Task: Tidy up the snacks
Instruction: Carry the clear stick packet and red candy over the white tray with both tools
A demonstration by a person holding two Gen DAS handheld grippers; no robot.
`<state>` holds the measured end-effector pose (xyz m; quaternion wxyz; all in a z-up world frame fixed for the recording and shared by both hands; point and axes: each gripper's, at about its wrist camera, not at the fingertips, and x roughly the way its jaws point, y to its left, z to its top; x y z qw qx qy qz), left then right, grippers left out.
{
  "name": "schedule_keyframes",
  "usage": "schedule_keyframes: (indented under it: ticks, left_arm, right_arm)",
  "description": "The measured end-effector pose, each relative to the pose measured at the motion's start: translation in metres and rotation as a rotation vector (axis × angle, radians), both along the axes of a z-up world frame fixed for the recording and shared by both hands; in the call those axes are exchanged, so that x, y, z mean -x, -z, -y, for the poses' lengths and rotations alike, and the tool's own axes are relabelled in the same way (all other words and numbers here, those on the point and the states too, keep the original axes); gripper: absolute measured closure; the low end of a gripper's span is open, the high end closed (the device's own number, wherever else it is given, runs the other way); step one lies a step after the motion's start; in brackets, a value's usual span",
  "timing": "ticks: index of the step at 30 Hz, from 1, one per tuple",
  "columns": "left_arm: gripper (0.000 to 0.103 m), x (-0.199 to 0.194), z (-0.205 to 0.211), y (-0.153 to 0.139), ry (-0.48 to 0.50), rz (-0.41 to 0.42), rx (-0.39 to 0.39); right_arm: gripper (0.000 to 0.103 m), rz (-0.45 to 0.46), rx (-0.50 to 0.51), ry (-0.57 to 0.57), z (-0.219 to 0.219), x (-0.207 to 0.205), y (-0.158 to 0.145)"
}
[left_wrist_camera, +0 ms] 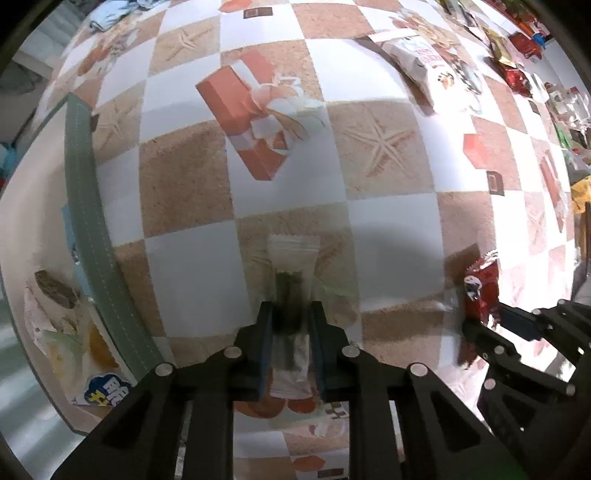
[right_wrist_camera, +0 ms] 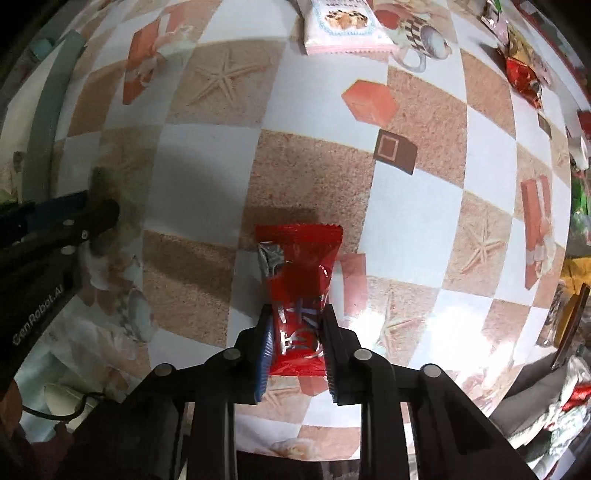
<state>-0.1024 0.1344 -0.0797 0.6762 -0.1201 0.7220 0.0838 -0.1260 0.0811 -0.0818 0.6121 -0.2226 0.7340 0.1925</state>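
Observation:
My left gripper (left_wrist_camera: pixel 290 314) is shut on a clear-wrapped dark snack bar (left_wrist_camera: pixel 291 291) and holds it above the checkered tablecloth. My right gripper (right_wrist_camera: pixel 297 314) is shut on a red snack packet (right_wrist_camera: pixel 299 280), also held over the cloth. In the left wrist view the right gripper (left_wrist_camera: pixel 491 317) with the red packet (left_wrist_camera: pixel 480 291) is at the right. In the right wrist view the left gripper (right_wrist_camera: pixel 92 218) is at the left edge. A fabric bin with a green rim (left_wrist_camera: pixel 88 221) at the left holds several snacks (left_wrist_camera: pixel 59 291).
A white cookie bag (left_wrist_camera: pixel 421 59) lies at the back of the cloth; it also shows in the right wrist view (right_wrist_camera: pixel 343 26). Several loose wrapped snacks (left_wrist_camera: pixel 517 74) lie along the far right edge, and red and gold ones (right_wrist_camera: pixel 521 74) show at the upper right.

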Motion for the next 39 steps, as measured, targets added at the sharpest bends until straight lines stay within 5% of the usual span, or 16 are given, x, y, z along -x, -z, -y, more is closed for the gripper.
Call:
schedule_keyframes:
  ticks: [9,23,39]
  left_arm:
    - [0.084,0.009,0.009,-0.027,0.051,0.060,-0.010]
    - [0.084,0.034,-0.026,-0.085,0.037,0.152,0.019]
    - [0.084,0.069,-0.106,-0.131,-0.152,0.281,-0.041]
  right_arm:
    - [0.077,-0.064,-0.084,0.148,0.027,-0.019,-0.011]
    - [0.077,-0.029,-0.172,0.236,0.052,-0.047,-0.070]
    - [0.077,0.048,-0.215,0.074,0.003,-0.055,-0.111]
